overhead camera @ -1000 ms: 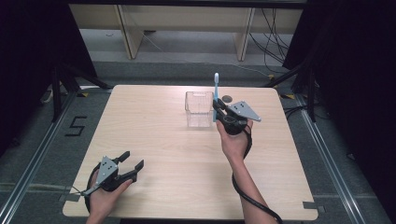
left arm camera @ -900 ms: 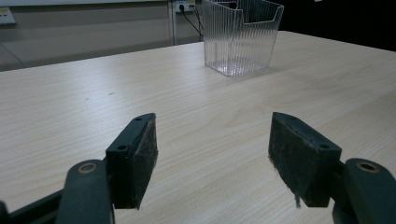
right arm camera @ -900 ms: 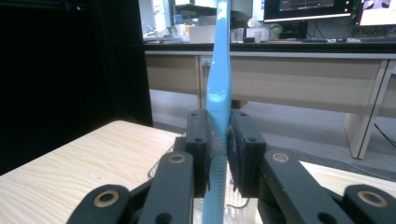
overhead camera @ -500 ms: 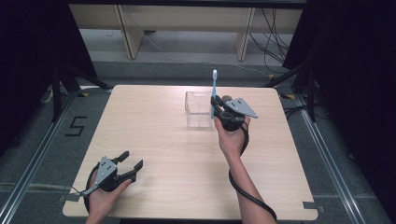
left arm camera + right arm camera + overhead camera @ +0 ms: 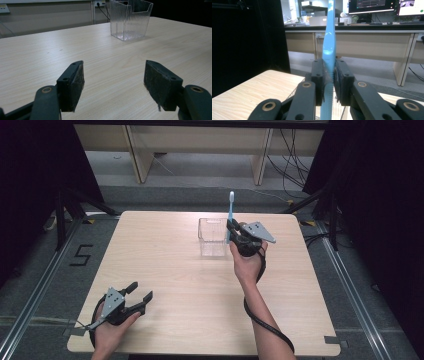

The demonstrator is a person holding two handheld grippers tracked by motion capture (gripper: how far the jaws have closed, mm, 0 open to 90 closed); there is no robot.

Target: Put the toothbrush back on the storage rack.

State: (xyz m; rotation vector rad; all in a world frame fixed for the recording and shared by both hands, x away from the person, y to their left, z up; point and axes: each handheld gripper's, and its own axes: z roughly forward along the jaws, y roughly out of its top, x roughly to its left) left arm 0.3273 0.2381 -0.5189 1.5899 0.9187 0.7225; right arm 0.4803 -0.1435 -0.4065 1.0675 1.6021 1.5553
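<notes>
A light blue toothbrush [image 5: 230,214] stands upright, head up, with my right gripper [image 5: 233,231] shut on its handle. It hangs just at the right side of a clear ribbed plastic bin [image 5: 212,236] at the back middle of the wooden table [image 5: 165,270]. In the right gripper view the toothbrush [image 5: 329,37] rises between the two closed jaws of my right gripper [image 5: 329,77]. My left gripper [image 5: 139,295] rests open near the table's front left corner, nothing between its jaws. The left gripper view looks past its open gripper [image 5: 113,82] to the clear bin [image 5: 130,18], which holds nothing visible.
A cable trails from the right gripper along the forearm [image 5: 262,317]. Dark curtains and a metal frame [image 5: 65,205] flank the table. Desks with monitors [image 5: 372,5] stand beyond the far edge.
My right gripper has carried the toothbrush slightly up and to the left, closer to the bin's right wall. The left gripper has stayed put.
</notes>
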